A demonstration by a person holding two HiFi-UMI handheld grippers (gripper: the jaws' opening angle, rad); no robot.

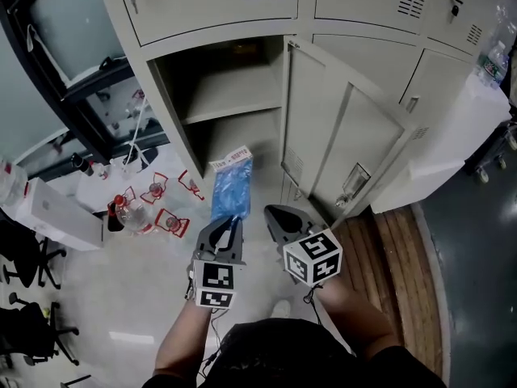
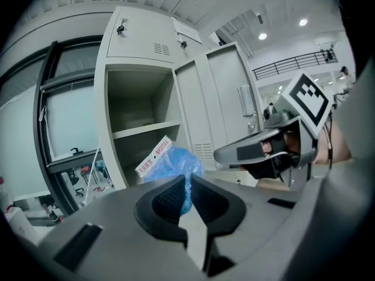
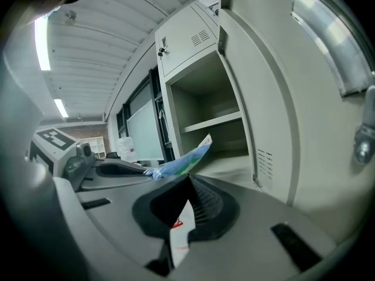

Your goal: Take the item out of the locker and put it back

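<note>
A blue plastic bag (image 1: 232,186) with a white printed header hangs in front of the open locker (image 1: 230,107), whose two shelves are bare. My left gripper (image 1: 230,223) is shut on the bag's lower end; in the left gripper view the bag (image 2: 173,161) rises from between the closed jaws (image 2: 186,183). My right gripper (image 1: 279,215) is just right of it, shut with nothing held. In the right gripper view its jaws (image 3: 188,180) meet at the tip, and the bag (image 3: 181,164) shows to the left beyond them. The locker door (image 1: 339,136) stands wide open at the right.
Water bottles (image 1: 129,212) and red-and-white items (image 1: 171,221) lie on the floor at the left, near a white box (image 1: 48,212) and office chairs (image 1: 28,253). Wooden planks (image 1: 400,273) run along the right. More locker doors (image 1: 210,2) stand shut above.
</note>
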